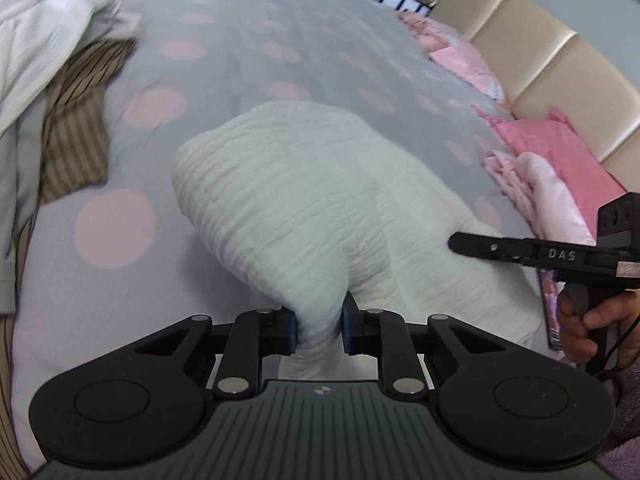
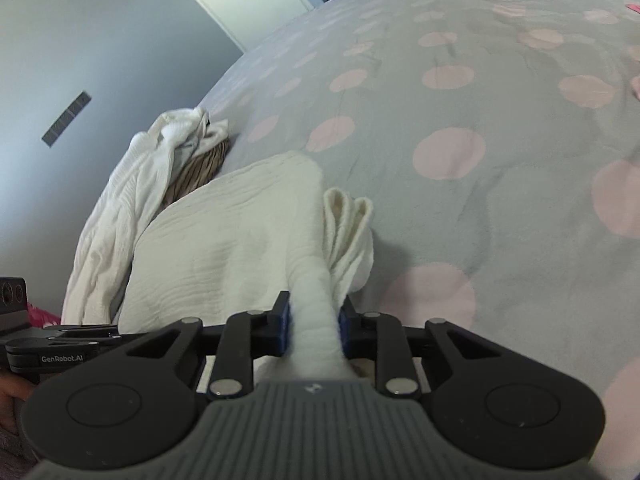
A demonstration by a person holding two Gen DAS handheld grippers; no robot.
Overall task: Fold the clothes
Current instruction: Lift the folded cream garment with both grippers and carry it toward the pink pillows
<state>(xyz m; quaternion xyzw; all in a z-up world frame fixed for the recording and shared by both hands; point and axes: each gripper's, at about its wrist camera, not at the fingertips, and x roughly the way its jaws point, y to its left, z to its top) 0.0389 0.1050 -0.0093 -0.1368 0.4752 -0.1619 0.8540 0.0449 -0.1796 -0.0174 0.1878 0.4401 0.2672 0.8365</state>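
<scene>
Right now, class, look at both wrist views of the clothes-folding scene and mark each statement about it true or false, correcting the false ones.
1. The left gripper is shut on the white ribbed garment. True.
2. The right gripper hangs open above the bedding. False: it is shut on the same white garment.
3. The grey bedspread with pink dots is plain blue. False: it is grey with pink dots.
4. A brown striped cloth lies partly under a crumpled white garment. True.
5. Pink pillows lie beside the beige padded headboard. True.
</scene>
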